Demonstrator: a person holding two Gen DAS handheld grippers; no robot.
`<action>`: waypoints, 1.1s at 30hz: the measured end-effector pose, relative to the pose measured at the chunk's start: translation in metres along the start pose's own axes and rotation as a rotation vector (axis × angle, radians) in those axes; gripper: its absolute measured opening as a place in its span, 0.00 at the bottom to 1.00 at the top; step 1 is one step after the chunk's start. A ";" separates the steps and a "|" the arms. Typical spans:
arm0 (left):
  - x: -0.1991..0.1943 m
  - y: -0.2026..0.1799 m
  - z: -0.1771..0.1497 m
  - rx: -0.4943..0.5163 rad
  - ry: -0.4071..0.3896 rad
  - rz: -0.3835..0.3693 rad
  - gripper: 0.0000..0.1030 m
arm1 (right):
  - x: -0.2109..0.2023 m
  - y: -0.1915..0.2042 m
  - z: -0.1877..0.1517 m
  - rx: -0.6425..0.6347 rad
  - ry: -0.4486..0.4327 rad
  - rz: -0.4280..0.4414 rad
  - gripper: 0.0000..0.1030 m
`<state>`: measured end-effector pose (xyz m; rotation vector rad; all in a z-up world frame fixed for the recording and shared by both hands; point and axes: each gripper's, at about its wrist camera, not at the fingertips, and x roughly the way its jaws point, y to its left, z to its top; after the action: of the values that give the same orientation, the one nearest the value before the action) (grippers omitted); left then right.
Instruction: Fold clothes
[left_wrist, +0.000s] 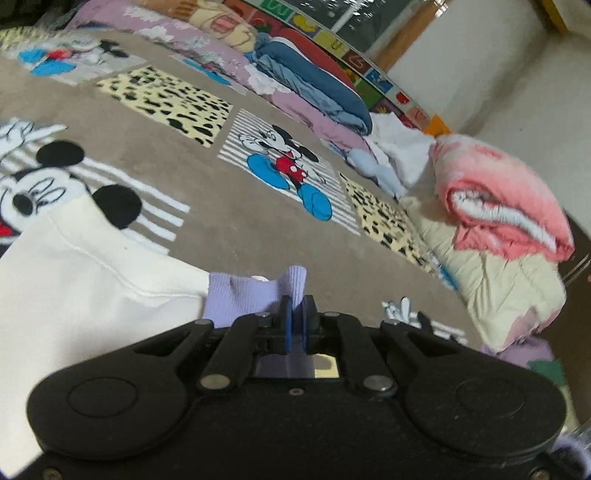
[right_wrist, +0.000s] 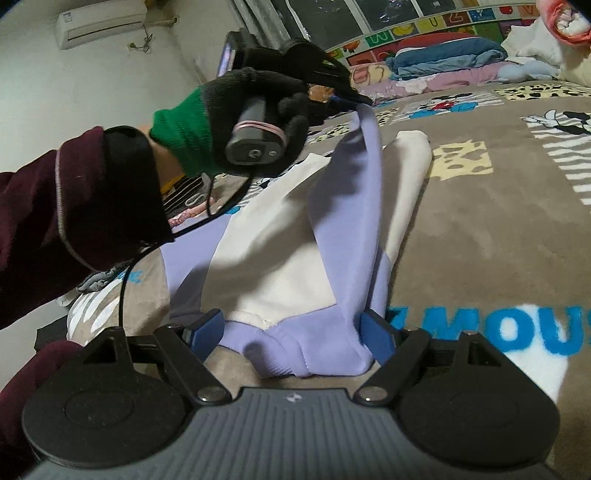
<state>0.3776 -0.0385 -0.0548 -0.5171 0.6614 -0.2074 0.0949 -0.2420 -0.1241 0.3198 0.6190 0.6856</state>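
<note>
A white and lilac sweatshirt (right_wrist: 280, 266) lies on the brown cartoon-mouse blanket (right_wrist: 480, 229). My left gripper (left_wrist: 297, 306) is shut on its ribbed lilac cuff (left_wrist: 251, 295), with the white body (left_wrist: 74, 288) spread to the left. In the right wrist view a gloved hand (right_wrist: 251, 96) holds that left gripper (right_wrist: 360, 99) up, and the lilac sleeve (right_wrist: 351, 192) hangs stretched from its tip. My right gripper (right_wrist: 291, 332) is open low over the bed. The lilac hem (right_wrist: 314, 350) lies between its blue pads (right_wrist: 376, 336), which stand wide apart.
A folded pink quilt (left_wrist: 509, 206) sits on cream bedding at the bed's far right. Blue and mauve bedding (left_wrist: 317, 74) is piled along the back wall. A maroon sleeve (right_wrist: 55, 221) and a black cable (right_wrist: 122, 295) cross the left of the right wrist view.
</note>
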 end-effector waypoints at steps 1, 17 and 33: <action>0.003 -0.003 -0.001 0.020 0.004 0.007 0.02 | 0.000 0.000 0.000 0.002 0.000 0.001 0.78; 0.055 -0.044 -0.030 0.418 0.087 0.165 0.03 | 0.003 -0.003 0.000 0.019 0.000 0.015 0.80; 0.010 -0.015 -0.022 0.555 0.044 0.155 0.26 | -0.020 0.001 0.008 -0.005 -0.035 -0.137 0.82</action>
<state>0.3706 -0.0637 -0.0667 0.0713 0.6501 -0.2452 0.0874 -0.2553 -0.1085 0.2816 0.6004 0.5491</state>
